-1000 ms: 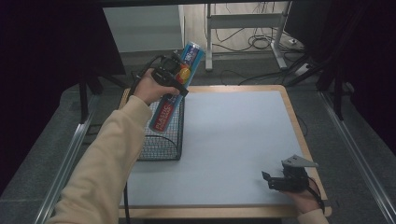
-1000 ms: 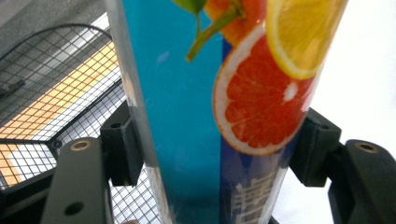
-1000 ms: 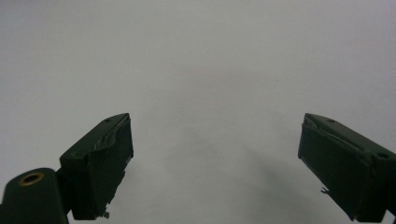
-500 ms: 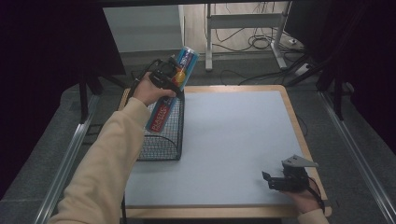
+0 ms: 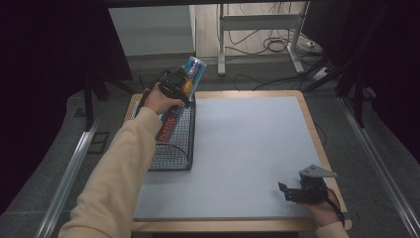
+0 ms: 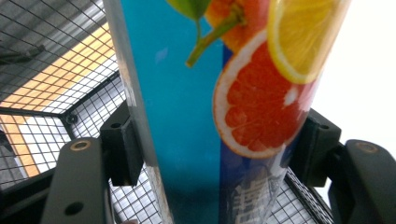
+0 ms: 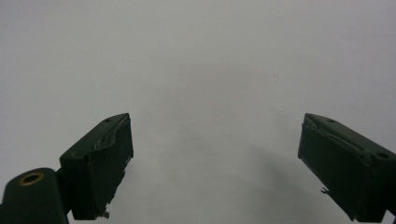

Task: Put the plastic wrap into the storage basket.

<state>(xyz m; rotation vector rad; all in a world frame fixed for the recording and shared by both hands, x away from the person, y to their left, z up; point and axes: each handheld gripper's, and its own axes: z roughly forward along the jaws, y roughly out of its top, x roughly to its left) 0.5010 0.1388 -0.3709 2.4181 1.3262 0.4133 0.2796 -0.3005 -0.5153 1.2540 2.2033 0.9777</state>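
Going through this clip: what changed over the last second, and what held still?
The left hand-held gripper, shut on the blue fruit-print can, has carried it a little toward the table's far edge, above the far end of the wire basket; the can now stands more upright. The red package in the basket, and the open right hand-held gripper at the near right corner, stayed put.

Glossy printed tube (image 6: 224, 116), black wire-mesh basket (image 5: 174, 144), matt grey mat (image 5: 247, 148) on wood-edged table (image 5: 317, 144).

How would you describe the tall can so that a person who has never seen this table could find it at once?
Start at the black wire basket on the table's far left edge. The left gripper holds the tall can tilted above the basket's far end. It is bright blue with citrus slices, unlike the red-labelled package leaning inside the basket.
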